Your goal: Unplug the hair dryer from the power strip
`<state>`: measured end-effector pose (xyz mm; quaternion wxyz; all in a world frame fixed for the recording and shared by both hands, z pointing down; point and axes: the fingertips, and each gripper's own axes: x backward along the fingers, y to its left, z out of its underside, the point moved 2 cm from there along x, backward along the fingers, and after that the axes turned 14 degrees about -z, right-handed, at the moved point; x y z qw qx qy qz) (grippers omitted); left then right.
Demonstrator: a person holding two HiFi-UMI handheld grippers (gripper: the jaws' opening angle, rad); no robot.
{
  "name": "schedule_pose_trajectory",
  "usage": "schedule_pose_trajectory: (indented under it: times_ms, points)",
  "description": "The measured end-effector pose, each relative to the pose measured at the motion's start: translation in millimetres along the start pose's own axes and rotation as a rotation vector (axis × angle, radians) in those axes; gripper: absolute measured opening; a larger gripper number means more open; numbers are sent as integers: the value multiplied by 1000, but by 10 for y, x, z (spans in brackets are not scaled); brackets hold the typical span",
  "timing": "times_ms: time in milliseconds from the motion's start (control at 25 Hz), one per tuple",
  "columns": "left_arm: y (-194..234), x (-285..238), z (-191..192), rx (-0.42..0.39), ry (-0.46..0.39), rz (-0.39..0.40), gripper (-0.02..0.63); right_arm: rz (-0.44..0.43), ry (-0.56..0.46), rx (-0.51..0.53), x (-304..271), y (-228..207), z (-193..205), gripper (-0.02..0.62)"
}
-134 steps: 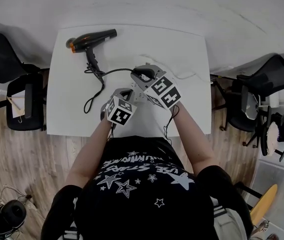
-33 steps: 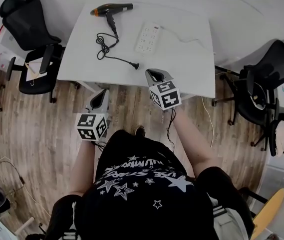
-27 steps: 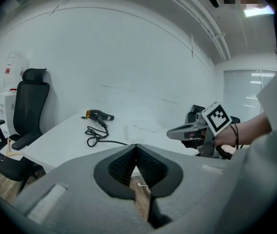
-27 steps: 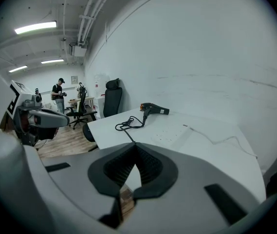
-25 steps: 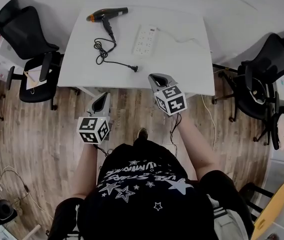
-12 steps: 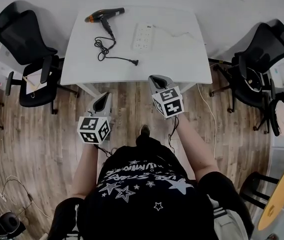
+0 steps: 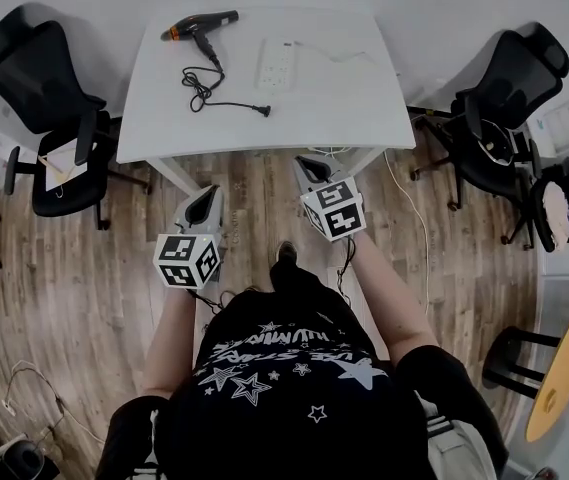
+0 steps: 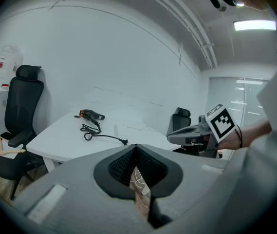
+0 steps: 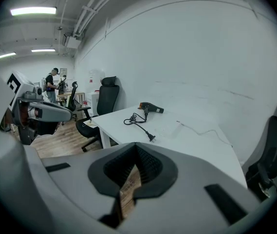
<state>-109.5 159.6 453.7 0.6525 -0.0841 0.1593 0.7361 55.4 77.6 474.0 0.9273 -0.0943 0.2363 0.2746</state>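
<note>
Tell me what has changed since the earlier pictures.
The left gripper and the right gripper drew back from the table to above the floor, both shut and empty. The plug, earlier at the power strip, now lies free on the table. The hair dryer stayed at the far left corner.

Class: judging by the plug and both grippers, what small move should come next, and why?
Probably just lower the left gripper and right gripper to rest: both are shut, empty, off the white table. The black plug lies there apart from the white power strip, so unplugging looks done.
</note>
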Motion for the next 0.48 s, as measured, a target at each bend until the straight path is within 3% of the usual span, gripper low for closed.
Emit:
schedule_pose_trajectory:
  times_ms: [480]
  points:
    - [71,12,85,-20,26,-7,8,-13,4,6,-62,56,9,8]
